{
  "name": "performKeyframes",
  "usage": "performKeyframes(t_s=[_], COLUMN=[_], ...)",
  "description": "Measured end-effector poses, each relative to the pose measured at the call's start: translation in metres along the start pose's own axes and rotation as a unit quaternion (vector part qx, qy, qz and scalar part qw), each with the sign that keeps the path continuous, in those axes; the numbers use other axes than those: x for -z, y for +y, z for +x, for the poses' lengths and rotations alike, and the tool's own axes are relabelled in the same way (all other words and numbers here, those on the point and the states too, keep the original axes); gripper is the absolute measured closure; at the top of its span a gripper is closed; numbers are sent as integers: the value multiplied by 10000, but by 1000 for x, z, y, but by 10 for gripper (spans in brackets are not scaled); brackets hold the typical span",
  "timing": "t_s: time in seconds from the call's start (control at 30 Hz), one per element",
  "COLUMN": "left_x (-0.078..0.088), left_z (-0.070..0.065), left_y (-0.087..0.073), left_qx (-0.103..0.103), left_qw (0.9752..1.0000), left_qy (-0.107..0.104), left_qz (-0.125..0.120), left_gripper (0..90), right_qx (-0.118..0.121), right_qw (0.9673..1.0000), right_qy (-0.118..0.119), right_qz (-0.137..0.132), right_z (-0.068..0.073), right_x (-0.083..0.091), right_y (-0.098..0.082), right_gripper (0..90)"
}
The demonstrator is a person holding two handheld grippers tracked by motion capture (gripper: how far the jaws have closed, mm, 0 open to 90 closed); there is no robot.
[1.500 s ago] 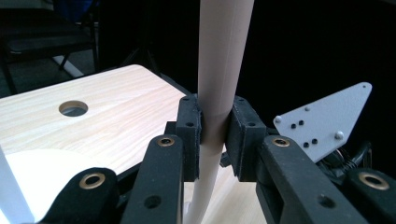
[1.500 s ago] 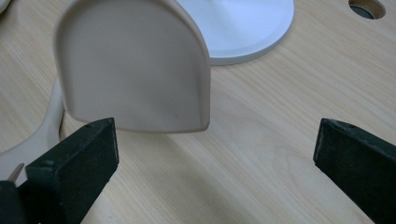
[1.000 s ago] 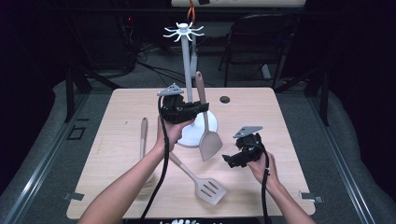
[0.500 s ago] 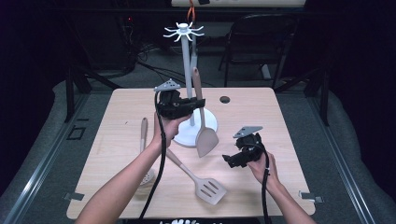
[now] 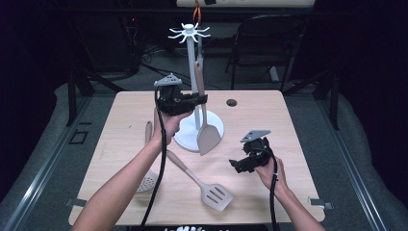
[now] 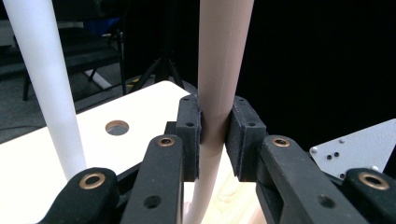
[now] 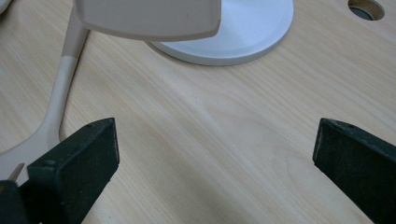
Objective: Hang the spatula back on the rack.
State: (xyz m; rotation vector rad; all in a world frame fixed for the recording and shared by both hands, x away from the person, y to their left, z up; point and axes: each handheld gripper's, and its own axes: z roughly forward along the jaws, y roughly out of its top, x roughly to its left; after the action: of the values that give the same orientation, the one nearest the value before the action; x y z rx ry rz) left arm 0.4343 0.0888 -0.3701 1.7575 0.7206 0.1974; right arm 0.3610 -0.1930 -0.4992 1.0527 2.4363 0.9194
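A solid beige spatula hangs upright beside the white rack pole, blade down just above the round white base. My left gripper is shut on its handle at mid length, both pads pressing it. The handle's top reaches up near the rack's ring of hooks. The pole stands just left of the grip in the left gripper view. My right gripper hovers low over the table at the right, jaws wide open and empty, facing the spatula blade and the base.
A slotted turner lies diagonally on the wooden table near the front, its handle by my right gripper's left jaw. A skimmer lies at the left under the forearm. A cable hole sits behind the base.
My left gripper has risen with the spatula, lifting its blade and bringing the handle's top closer to the hooks. The right gripper has stayed put.
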Motion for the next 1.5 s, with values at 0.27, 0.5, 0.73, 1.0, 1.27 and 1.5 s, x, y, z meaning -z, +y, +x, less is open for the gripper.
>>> performKeyframes(t_s=[0.27,0.5,0.73,1.0,1.27,1.5], left_x=[2,4,4,3,3,5], left_z=[1,4,5,4,3,2], left_y=[12,22,34,45,51,59], left_qx=[-119,-188,-308,-414,-503,-636], left_qw=[9999,9998,9995,9990,9986,9977], left_qy=[24,75,30,34,24,86], left_qz=[7,54,100,131,173,207], left_gripper=[765,765,765,765,765,765], right_qx=[23,48,28,95,149,215], right_qw=[10000,10000,10000,9999,9998,9996], right_qy=[-15,-5,4,-17,-50,-96], right_qz=[-13,-38,-67,-77,-103,-133], right_z=[0,1,2,2,4,5], right_x=[0,1,0,2,3,5], right_y=[0,0,0,0,0,1], right_gripper=[2,3,3,6,6,6])
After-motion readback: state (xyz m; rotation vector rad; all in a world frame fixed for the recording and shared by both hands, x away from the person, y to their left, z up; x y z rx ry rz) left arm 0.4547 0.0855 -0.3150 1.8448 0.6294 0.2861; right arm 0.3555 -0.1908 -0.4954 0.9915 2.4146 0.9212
